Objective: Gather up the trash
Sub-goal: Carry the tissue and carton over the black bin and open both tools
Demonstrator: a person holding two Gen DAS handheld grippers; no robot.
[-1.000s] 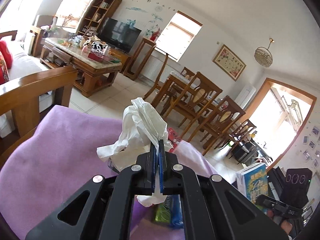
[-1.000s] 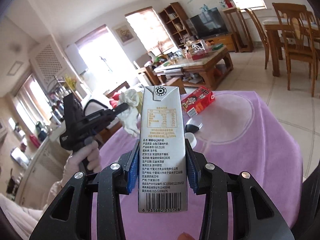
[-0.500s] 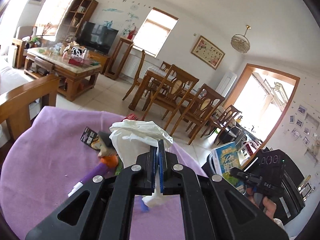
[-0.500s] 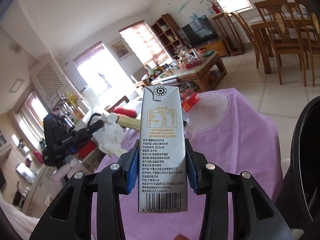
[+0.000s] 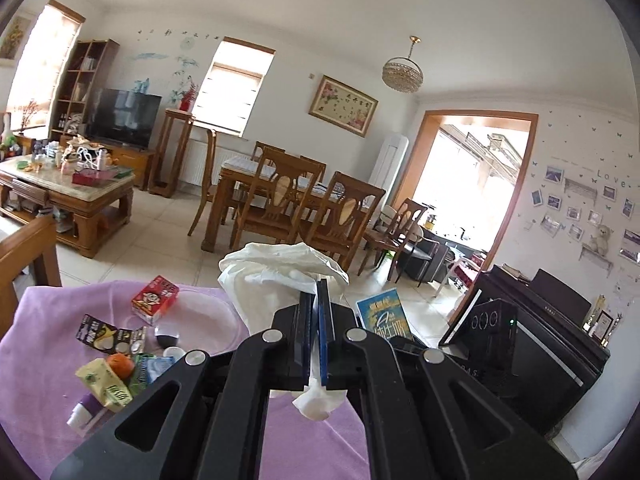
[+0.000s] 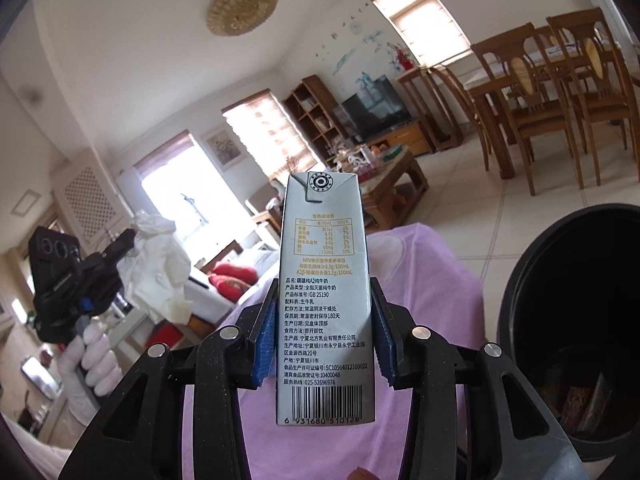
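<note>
My left gripper (image 5: pixel 316 300) is shut on a crumpled white tissue (image 5: pixel 272 276) and holds it above the purple tablecloth (image 5: pixel 36 360). It also shows in the right wrist view (image 6: pixel 124 240) with the tissue (image 6: pixel 156 268), at the left. My right gripper (image 6: pixel 324 320) is shut on an upright grey milk carton (image 6: pixel 324 280), held above the cloth beside a black trash bin (image 6: pixel 568 320) at the right. The carton's blue side (image 5: pixel 384 316) shows in the left wrist view.
On the cloth lie a red snack box (image 5: pixel 154 298), a black packet (image 5: pixel 100 332), a yellow carton (image 5: pixel 104 388), an orange (image 5: pixel 120 364) and other wrappers. Wooden dining chairs (image 5: pixel 280 208), a coffee table (image 5: pixel 68 196) and a dark piano (image 5: pixel 540 340) stand around.
Both grippers have swung right with their loads. The trash bin has come further into the right wrist view. The table litter has come into the left wrist view.
</note>
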